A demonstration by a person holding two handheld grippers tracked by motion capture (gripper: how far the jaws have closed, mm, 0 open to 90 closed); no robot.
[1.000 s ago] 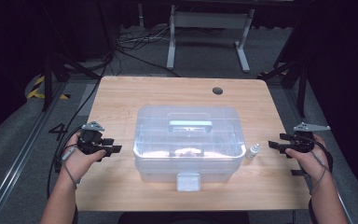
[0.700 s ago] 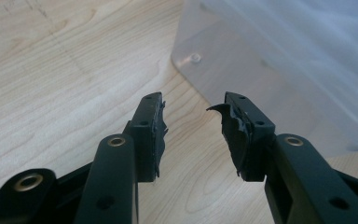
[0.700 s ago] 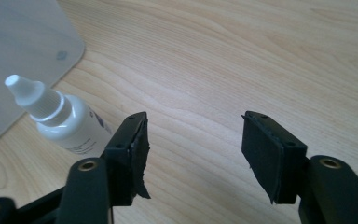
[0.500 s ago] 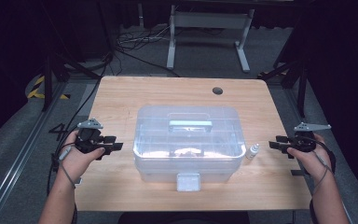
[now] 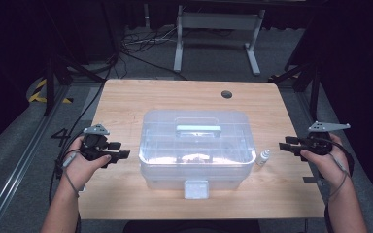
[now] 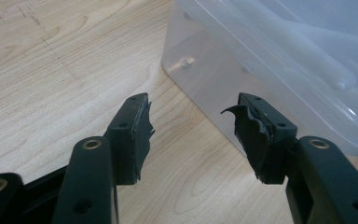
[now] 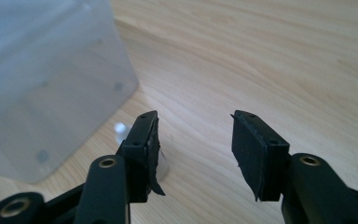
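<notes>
A clear plastic storage box [image 5: 195, 145] with a lid, a pale handle and a front latch stands in the middle of the wooden table [image 5: 126, 102]. My left gripper [image 5: 121, 149] hovers open just left of the box, jaws pointing at it; the box corner [image 6: 205, 74] lies a short way beyond the open left gripper [image 6: 193, 126]. A small white bottle [image 5: 263, 158] stands by the box's right side. My right gripper [image 5: 284, 143] is open, to the right of the bottle. In the right gripper view the bottle [image 7: 120, 129] peeks out behind the left jaw of the right gripper [image 7: 196, 140].
A dark round hole [image 5: 227, 94] sits in the tabletop at the back right. Beyond the table stand a metal frame [image 5: 218, 29] and loose cables on the grey floor. Bare wood [image 7: 261, 56] lies ahead of the right gripper.
My left gripper has moved right, closer to the box. The right gripper has edged slightly left toward the bottle. Both stay open.
</notes>
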